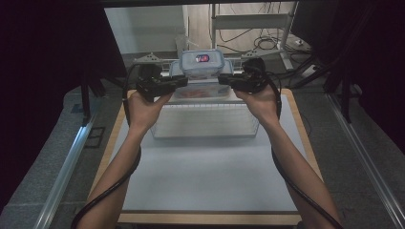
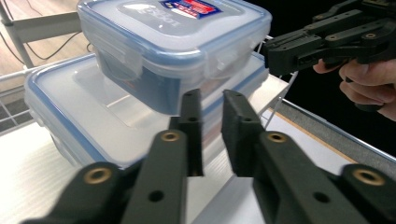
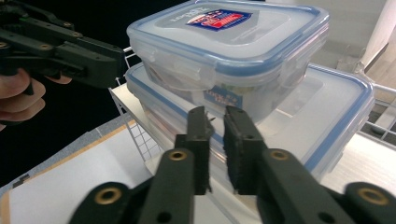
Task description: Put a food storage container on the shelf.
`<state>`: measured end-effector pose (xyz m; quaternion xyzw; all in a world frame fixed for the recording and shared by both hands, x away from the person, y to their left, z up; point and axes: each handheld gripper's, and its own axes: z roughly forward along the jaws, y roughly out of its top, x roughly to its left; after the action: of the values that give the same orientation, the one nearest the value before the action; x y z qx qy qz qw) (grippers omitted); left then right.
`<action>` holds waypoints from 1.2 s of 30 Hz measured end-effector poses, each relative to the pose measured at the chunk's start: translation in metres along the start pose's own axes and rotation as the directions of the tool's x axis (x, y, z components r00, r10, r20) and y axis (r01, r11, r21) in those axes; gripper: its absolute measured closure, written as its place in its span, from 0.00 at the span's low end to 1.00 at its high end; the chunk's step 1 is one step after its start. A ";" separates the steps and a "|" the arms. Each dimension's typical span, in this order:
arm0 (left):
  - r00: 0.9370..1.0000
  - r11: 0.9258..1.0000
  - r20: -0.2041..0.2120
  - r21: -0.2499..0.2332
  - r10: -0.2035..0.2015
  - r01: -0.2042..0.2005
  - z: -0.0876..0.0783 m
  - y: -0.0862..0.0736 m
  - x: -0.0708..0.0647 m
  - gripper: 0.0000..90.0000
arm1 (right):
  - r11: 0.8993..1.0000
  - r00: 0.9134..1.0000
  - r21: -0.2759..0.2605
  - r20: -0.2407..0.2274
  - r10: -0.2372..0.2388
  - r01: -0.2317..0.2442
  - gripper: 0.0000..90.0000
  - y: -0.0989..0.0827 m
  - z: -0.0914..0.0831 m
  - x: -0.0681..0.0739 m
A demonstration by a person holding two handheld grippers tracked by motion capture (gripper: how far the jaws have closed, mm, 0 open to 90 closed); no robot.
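My left gripper (image 1: pixel 179 82) and right gripper (image 1: pixel 224 79) flank the small container (image 1: pixel 202 62), each with jaws slightly apart and nothing between them. It sits on the large container (image 2: pixel 70 107), which tops a wire rack (image 1: pixel 205 121) on the white table (image 1: pixel 205 176). Beyond it are shelving and cables.

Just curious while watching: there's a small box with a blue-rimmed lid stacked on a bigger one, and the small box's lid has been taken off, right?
Not quite. The small box does sit on the bigger box, but its lid is on, with the side clips down. The right gripper view shows it clearly, red-and-blue label on top.
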<state>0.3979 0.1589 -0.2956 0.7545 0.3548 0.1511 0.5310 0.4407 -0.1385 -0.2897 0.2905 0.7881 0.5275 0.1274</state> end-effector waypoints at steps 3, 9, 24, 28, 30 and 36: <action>1.000 1.000 0.007 -0.005 0.013 -0.013 -0.003 -0.003 -0.004 0.76 | 1.000 1.000 -0.012 0.001 -0.007 0.007 0.81 -0.004 -0.002 0.003; 0.999 1.000 0.023 -0.009 0.025 -0.025 -0.005 -0.010 -0.012 0.68 | 1.000 1.000 -0.012 -0.007 -0.022 0.022 0.75 -0.012 -0.006 0.009; 0.997 0.997 0.015 0.003 0.071 -0.071 -0.006 -0.032 -0.027 0.54 | 0.999 0.998 0.002 -0.023 -0.053 0.053 0.60 -0.026 -0.014 0.024; 0.998 0.998 0.016 -0.002 0.066 -0.066 -0.008 -0.041 -0.029 0.49 | 0.998 0.998 0.011 -0.025 -0.058 0.059 0.56 -0.030 -0.017 0.027; 0.997 0.998 0.019 -0.002 0.069 -0.069 -0.008 -0.045 -0.030 0.46 | 0.998 0.998 0.016 -0.026 -0.061 0.062 0.54 -0.033 -0.019 0.028; 0.997 0.997 0.017 0.010 0.070 -0.071 -0.010 -0.063 -0.036 0.39 | 0.997 0.997 0.025 -0.035 -0.068 0.069 0.48 -0.046 -0.024 0.033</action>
<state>0.3430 0.1526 -0.3436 0.7707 0.3244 0.1615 0.5242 0.3876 -0.1499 -0.3178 0.2560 0.8065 0.5172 0.1282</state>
